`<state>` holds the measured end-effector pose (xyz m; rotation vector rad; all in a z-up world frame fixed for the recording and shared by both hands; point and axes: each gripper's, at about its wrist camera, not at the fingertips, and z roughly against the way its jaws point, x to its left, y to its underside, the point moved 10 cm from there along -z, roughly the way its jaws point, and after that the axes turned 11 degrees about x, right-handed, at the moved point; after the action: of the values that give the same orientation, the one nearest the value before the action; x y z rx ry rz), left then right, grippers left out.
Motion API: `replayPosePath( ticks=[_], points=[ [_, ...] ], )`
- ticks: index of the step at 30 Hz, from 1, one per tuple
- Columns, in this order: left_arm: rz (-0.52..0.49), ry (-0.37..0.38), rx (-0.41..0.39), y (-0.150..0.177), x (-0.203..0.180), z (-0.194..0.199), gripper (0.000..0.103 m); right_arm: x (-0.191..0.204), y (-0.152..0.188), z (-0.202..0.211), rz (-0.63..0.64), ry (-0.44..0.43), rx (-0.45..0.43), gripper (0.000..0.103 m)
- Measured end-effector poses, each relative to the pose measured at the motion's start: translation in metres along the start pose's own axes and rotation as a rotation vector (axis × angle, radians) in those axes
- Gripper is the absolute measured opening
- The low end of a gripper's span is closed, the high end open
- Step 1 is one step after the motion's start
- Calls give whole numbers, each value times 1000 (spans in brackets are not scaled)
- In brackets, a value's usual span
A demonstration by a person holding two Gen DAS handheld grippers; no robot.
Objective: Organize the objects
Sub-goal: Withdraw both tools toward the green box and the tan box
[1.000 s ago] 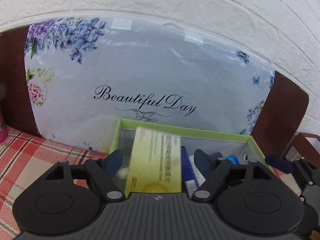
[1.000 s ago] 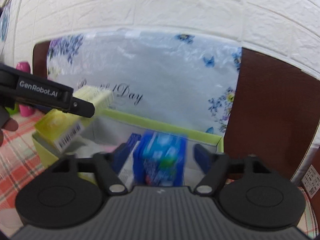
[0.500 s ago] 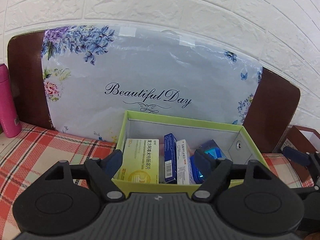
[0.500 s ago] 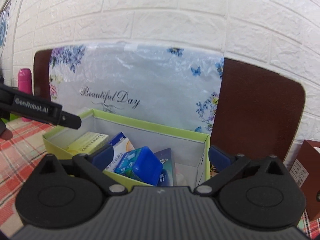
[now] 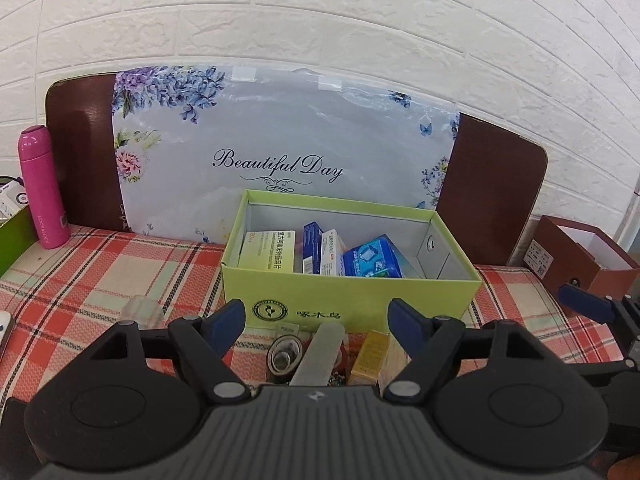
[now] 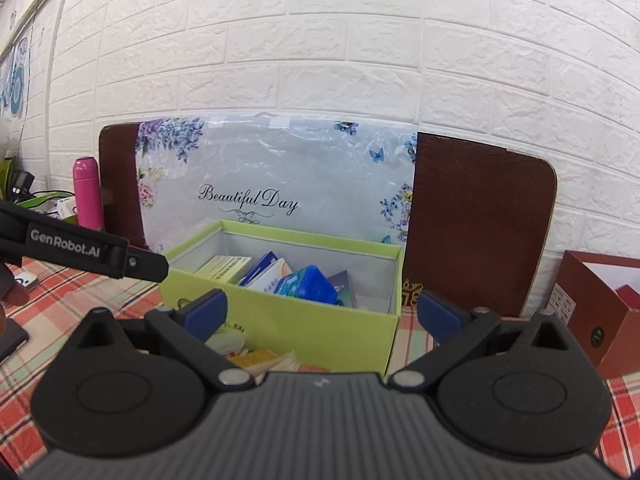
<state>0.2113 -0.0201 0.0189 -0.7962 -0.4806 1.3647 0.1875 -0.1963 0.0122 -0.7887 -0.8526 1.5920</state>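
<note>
A lime-green open box (image 5: 348,292) stands on the plaid cloth against a floral board. Inside lie a pale yellow medicine carton (image 5: 267,250), a dark blue carton (image 5: 312,246), a white carton (image 5: 334,252) and a blue packet (image 5: 372,258). My left gripper (image 5: 316,322) hangs open in front of the box, nothing between its fingers. My right gripper (image 6: 322,310) is wide open before the same box (image 6: 288,320), also holding nothing; the blue packet (image 6: 308,284) rests inside. A small jar (image 5: 285,354), a grey strip (image 5: 320,350) and a small yellow carton (image 5: 370,356) lie before the box.
A pink bottle (image 5: 42,188) stands at the far left beside a green container (image 5: 12,236). A brown open box (image 5: 580,256) sits at the right. The floral board (image 5: 280,152) leans on the white brick wall. A clear object (image 5: 142,308) lies left of the jar.
Both grippers have drawn back from the green box. The yellow carton that was between my left fingers and the blue packet between my right fingers now lie inside it. The right jaws widened.
</note>
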Motion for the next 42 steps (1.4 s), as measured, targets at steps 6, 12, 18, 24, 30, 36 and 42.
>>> replayPosePath(
  ticks=[6,12,18,24,30,36,42],
  points=[
    [10,4,15,33,3,12,81,9,29,20,-24,-20,20,103],
    [6,6,64,70,3,5,81,14,60,27,-35,-27,61,103],
    [60,35,140,100,-1,-12,81,12,91,24,-74,-32,121,103],
    [114,36,180,106,-17,-39,81,1,111,24,-119,-18,153,103],
    [138,-31,193,98,-24,-72,81,-12,119,25,-157,-8,164,103],
    [170,-41,192,88,-25,-92,82,-16,123,22,-176,-10,180,103],
    [87,-33,174,86,-27,-102,80,-7,122,13,-157,-28,197,103]
  ],
)
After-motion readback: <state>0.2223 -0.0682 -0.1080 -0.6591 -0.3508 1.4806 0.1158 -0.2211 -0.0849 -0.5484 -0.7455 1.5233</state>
